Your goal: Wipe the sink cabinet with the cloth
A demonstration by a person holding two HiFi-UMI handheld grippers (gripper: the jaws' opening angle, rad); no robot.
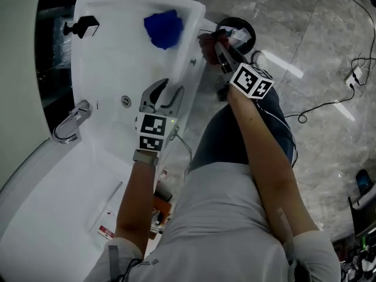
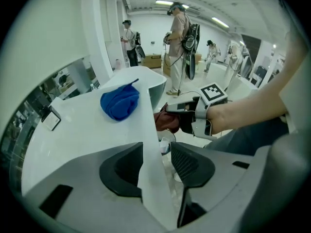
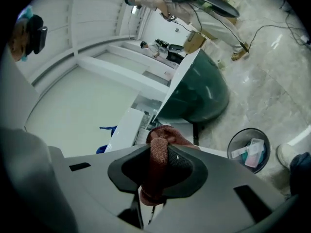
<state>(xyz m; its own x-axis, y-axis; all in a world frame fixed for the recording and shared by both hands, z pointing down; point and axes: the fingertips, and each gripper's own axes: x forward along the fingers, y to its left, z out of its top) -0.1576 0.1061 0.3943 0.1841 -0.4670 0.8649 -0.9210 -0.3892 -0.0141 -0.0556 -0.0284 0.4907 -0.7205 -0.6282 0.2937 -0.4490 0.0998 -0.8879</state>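
My right gripper (image 1: 219, 46) is shut on a reddish-brown cloth (image 1: 207, 42), held beside the front edge of the white sink cabinet (image 1: 117, 57). In the right gripper view the cloth (image 3: 158, 154) is pinched between the two pads and bunches above them. My left gripper (image 1: 163, 93) hovers over the counter's front edge, open, nothing held. In the left gripper view its jaws straddle the white edge (image 2: 148, 144), with the right gripper's cloth (image 2: 167, 121) beyond. A blue cloth (image 1: 163, 28) lies crumpled on the far end of the counter.
A chrome faucet (image 1: 71, 122) stands at the counter's left, a small black holder (image 1: 82, 26) at its far corner. A round waste bin (image 1: 238, 31) with rubbish sits on the marble floor by the cabinet. Cables trail across the floor (image 1: 329, 101). Other people stand in the room (image 2: 177, 38).
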